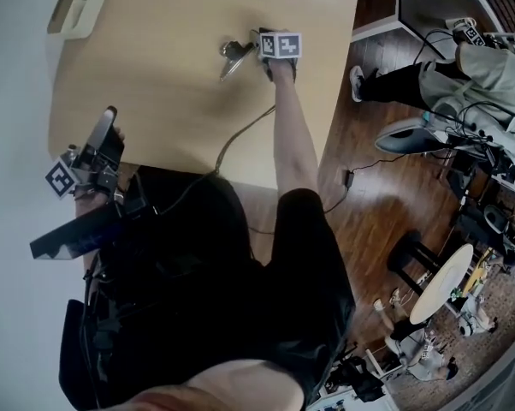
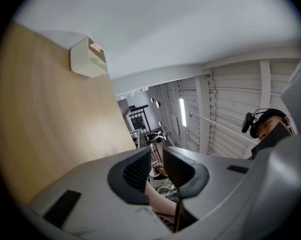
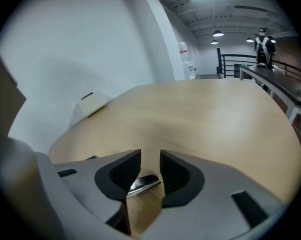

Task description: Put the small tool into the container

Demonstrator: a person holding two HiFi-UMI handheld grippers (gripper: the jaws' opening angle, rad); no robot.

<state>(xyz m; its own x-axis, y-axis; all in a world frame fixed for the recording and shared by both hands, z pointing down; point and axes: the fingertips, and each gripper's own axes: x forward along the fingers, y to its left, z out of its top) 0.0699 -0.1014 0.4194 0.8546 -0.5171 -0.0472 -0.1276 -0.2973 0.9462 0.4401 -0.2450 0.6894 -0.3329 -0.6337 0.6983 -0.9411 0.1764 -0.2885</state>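
since the right gripper (image 3: 150, 159) had its jaws pinched narrowly on the small tool (image 1: 232, 56), long axis sticking out to its left, we noted the container (image 1: 73, 7) lay well apart, farther left at the table (image 1: 155, 127) corner, and the left gripper (image 2: 158, 156) sat slightly apart, empty.

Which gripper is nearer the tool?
Right. The right gripper has the tool between its jaws, out over the table. The left gripper is back at the table's near left edge, far from the tool.
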